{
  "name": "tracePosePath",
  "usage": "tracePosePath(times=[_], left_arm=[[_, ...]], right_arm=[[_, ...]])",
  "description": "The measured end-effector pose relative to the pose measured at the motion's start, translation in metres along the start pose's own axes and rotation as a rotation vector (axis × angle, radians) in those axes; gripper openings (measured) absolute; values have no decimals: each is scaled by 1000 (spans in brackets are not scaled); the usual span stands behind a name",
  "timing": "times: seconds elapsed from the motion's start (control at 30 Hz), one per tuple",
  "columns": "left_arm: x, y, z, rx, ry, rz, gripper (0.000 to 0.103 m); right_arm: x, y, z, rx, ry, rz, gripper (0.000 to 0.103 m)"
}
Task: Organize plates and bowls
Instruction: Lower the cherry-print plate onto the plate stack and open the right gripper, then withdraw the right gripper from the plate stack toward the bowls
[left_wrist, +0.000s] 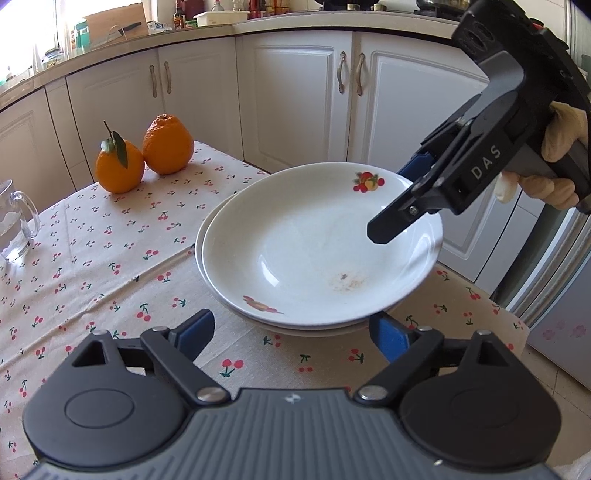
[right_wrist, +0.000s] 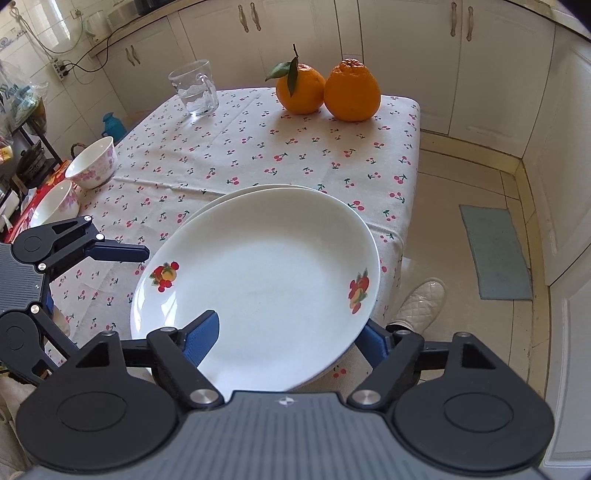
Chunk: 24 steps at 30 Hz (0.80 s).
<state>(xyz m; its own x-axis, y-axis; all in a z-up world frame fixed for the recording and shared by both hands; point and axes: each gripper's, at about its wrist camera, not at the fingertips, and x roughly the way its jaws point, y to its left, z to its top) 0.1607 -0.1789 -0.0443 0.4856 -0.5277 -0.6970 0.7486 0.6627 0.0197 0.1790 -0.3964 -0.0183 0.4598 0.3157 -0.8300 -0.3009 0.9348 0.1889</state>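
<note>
A white plate with fruit prints (left_wrist: 314, 251) lies tilted on a second white plate (left_wrist: 202, 236) on the cherry-print tablecloth. My right gripper (left_wrist: 399, 199) straddles the top plate's rim, one finger over it and one under; in the right wrist view the plate (right_wrist: 266, 280) sits between its fingers (right_wrist: 201, 339), and I cannot tell whether they press it. My left gripper (left_wrist: 295, 336) is open and empty just in front of the plates; it also shows in the right wrist view (right_wrist: 110, 280). Two pink-flowered bowls (right_wrist: 94, 162) (right_wrist: 55, 205) sit at the table's left edge.
Two oranges (left_wrist: 144, 155) stand at the table's far side, with a glass mug (right_wrist: 194, 88) to their left. White cabinets surround the table. The plates sit close to the table's right edge (right_wrist: 406, 221), with floor and a shoe (right_wrist: 421, 299) beyond.
</note>
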Motion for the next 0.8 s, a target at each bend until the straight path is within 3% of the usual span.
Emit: tracePosePath(times=[0.53, 0.73, 0.8], left_arm=[[-6, 0, -3, 14, -28, 2, 92], [-17, 5, -5, -25, -50, 4, 96], [-21, 5, -6, -22, -55, 15, 96]], right_arm=[[1, 6, -10, 15, 26, -50, 86], [-17, 25, -13, -12, -53, -57, 103], [-25, 34, -14, -23, -104, -93, 103]])
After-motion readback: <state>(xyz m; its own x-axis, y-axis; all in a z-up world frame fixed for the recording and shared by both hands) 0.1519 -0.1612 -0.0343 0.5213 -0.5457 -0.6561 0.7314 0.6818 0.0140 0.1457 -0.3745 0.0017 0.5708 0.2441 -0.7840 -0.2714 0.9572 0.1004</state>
